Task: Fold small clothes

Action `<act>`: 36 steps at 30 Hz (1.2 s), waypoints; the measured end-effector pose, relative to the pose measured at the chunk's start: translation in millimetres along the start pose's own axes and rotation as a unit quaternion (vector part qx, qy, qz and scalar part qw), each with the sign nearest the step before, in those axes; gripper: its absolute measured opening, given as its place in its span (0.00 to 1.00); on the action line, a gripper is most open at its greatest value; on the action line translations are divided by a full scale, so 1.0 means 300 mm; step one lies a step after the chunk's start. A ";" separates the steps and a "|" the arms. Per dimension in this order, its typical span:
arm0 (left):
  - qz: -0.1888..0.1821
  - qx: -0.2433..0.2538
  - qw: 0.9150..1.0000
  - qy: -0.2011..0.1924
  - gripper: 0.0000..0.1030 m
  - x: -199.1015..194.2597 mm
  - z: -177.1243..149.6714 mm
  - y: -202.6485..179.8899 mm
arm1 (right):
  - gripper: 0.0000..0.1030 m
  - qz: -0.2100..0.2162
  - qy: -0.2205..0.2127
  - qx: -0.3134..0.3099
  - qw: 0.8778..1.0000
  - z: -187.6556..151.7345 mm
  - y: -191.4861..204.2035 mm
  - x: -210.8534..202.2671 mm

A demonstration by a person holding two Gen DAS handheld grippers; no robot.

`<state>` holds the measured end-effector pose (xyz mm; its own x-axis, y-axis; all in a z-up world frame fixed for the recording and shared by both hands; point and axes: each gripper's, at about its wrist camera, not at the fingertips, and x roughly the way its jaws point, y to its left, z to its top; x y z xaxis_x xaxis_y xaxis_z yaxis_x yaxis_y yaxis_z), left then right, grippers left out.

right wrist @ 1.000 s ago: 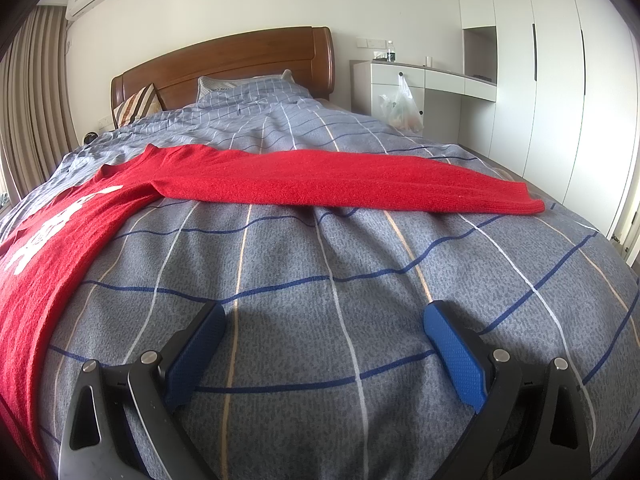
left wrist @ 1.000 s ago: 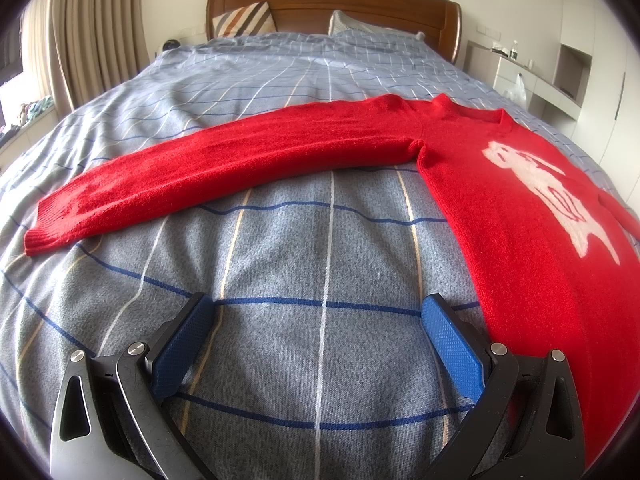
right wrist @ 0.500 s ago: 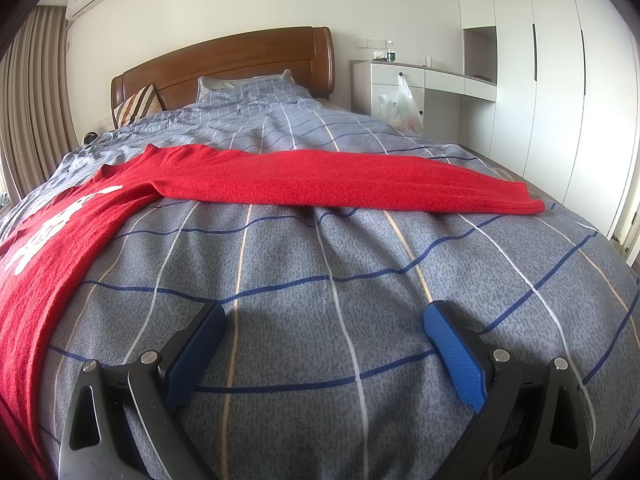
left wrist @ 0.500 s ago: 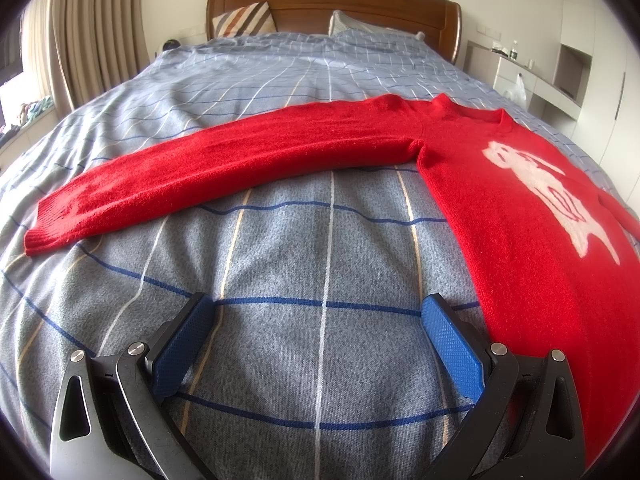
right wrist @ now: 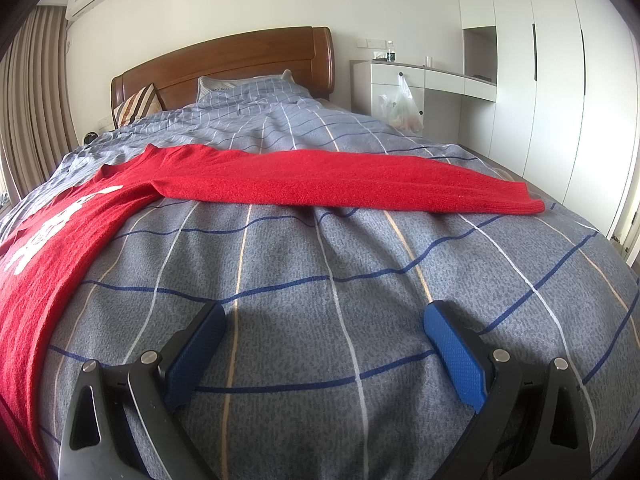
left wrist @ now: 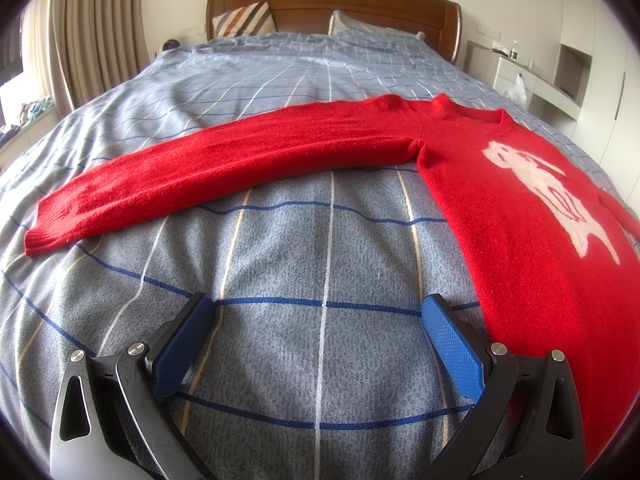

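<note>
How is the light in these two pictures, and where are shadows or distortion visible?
Left wrist view: soft daylight, the bedspread lines bow outward from fisheye, corners dark. Right wrist view: a clear shadow lies on the bedspread between the open fingers of the right hand-held gripper; the red sweater stays sharp, and the wardrobe edges curve.

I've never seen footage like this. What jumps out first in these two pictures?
A bright red sweater with a white figure on its front lies flat on a grey checked bedspread, both sleeves stretched straight out to the sides. At the bottom of each view, a black gripper with blue pads stands open just above the bedspread, holding nothing: the left gripper and the right gripper.
</note>
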<state>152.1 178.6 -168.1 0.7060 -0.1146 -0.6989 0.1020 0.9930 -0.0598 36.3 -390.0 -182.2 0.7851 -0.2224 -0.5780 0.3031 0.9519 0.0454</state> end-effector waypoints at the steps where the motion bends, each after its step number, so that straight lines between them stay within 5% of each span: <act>1: 0.000 0.000 1.000 0.000 1.00 0.000 0.000 0.000 | 0.96 0.000 0.000 0.000 1.000 0.000 0.000 0.000; 36: 0.000 0.000 1.000 0.000 1.00 0.000 -0.001 0.000 | 0.96 0.005 0.020 0.001 1.000 0.025 -0.005 -0.025</act>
<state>151.9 178.6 -168.4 0.7067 -0.1143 -0.6983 0.1020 0.9930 -0.0592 33.9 -391.4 -172.0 0.7659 -0.2047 -0.6095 0.2963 0.9537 0.0520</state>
